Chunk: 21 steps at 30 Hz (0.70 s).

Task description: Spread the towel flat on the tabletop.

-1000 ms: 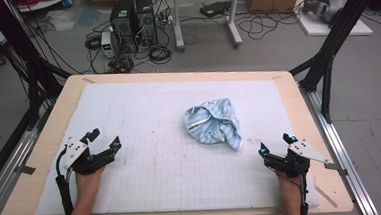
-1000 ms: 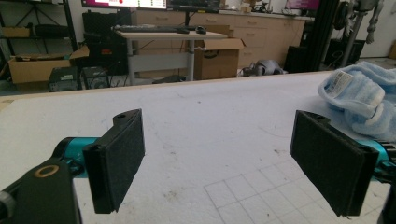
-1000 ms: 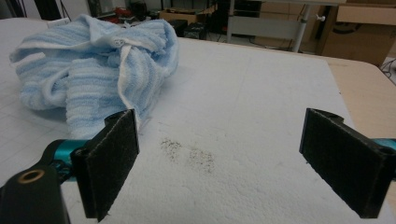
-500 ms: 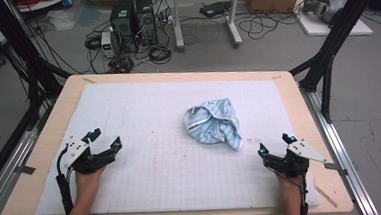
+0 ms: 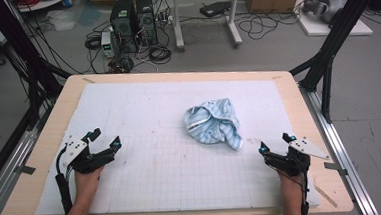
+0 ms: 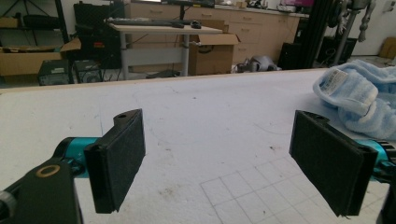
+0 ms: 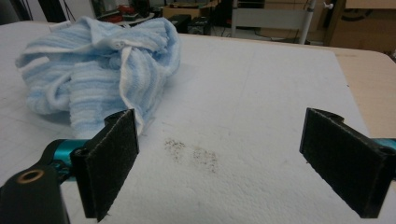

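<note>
Near the centre of the white gridded mat point(image 5: 144, 115) covering the wooden worktop point(image 5: 50, 141), the crumpled light-blue striped towel point(image 5: 213, 122) lay in a heap. Left tongs point(image 5: 105, 140) rested released at the mat's left edge, well apart from the towel. Right tongs point(image 5: 275, 143) rested released, empty, near the towel's lower corner.

My left tongs point(image 6: 219, 163) sit low over the white gridded mat point(image 6: 196, 116) on the table, black padded jaws spread wide, nothing between them. Teal fittings behind each jaw. Crumpled light-blue striped terry towel point(image 6: 359, 100) lies at the far right, white label showing, just beyond the right-hand jaw, not touching it. Background: a grey desk point(image 6: 159, 28) and cardboard boxes point(image 6: 210, 51).
</note>
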Motion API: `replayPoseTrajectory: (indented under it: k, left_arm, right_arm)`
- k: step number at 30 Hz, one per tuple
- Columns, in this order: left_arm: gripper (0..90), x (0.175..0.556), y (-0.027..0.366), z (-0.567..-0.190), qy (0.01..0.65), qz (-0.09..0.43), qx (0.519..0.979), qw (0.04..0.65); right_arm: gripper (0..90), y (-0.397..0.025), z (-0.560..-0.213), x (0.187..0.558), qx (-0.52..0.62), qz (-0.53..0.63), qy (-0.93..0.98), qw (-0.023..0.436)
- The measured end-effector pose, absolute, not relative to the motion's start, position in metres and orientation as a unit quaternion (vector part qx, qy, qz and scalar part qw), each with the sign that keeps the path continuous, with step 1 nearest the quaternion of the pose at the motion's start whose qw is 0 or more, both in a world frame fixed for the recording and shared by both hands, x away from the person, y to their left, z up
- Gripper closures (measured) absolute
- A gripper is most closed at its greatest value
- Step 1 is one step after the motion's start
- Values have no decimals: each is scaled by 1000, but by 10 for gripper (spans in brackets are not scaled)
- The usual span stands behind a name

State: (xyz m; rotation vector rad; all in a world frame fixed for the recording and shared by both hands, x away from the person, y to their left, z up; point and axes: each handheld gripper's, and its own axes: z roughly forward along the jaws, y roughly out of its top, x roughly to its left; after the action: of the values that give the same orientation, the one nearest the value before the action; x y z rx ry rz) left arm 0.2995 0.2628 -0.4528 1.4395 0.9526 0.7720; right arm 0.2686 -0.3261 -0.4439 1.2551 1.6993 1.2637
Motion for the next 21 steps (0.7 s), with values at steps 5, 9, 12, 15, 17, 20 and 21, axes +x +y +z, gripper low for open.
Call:
replayPoseTrajectory:
  k: [5, 9, 12, 15, 17, 20, 21]
  left_arm:
    - [191, 300, 263, -453, 413, 329, 616, 585]
    - [193, 300, 263, -453, 411, 329, 618, 583]
    - [193, 300, 262, -453, 411, 329, 618, 583]
    - [193, 300, 262, -453, 410, 332, 619, 582]
    - [194, 300, 262, -453, 409, 331, 620, 581]
    - [194, 300, 262, -453, 409, 331, 620, 582]
    - [194, 300, 262, -453, 409, 332, 620, 582]
  right_arm:
    - [109, -316, -429, 271, 470, 496, 654, 325]
    - [109, -293, -406, 282, 445, 512, 670, 303]
    - [109, -278, -395, 292, 429, 519, 681, 287]
    - [109, -264, -389, 304, 419, 517, 695, 272]
    - [108, -253, -386, 312, 411, 514, 703, 267]
    - [109, -237, -383, 327, 400, 504, 719, 261]
    - [108, -231, -383, 332, 398, 500, 725, 258]
